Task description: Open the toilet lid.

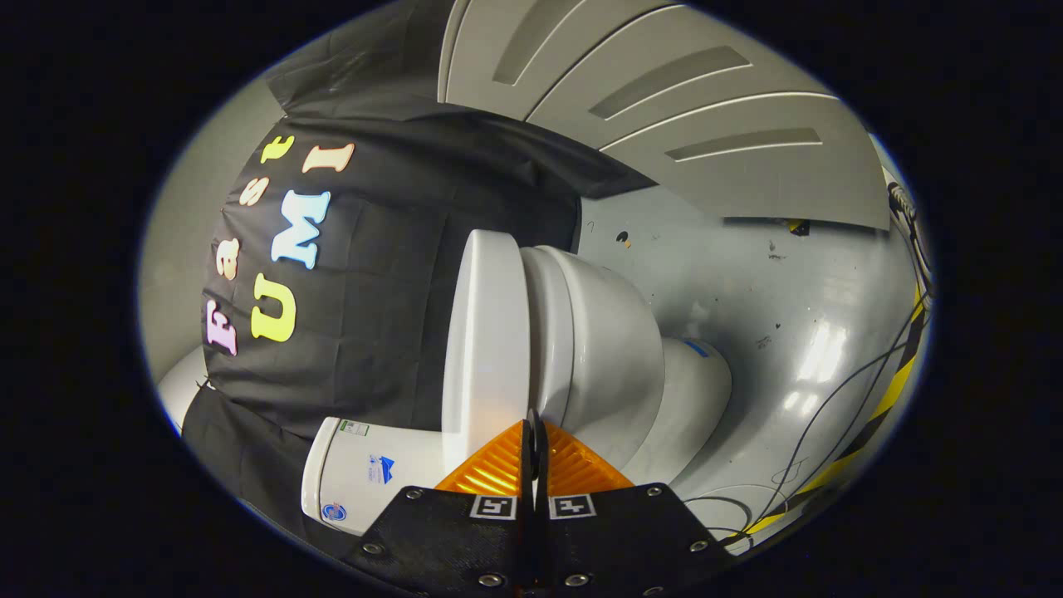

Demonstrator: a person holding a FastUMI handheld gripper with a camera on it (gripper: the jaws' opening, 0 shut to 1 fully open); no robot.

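The glossy grey floor (797, 332) is seen behind a white ceramic toilet (614, 365), with a pale panelled door (664, 108) beyond it and the booth's black cloth wall (390, 316) hung at the toilet's back. The toilet's flat white plastic lid (486, 340) is found just ahead of the fingertips, lying down against the seat, and the white cistern (357, 473) is seen beside it. Thin black cables (839, 399) and a yellow-and-black striped strip (880, 399) are laid across the floor well apart from the toilet, while the gripper (534, 432) is held closed, its orange ribbed fingers (573, 469) pressed together with nothing between them.
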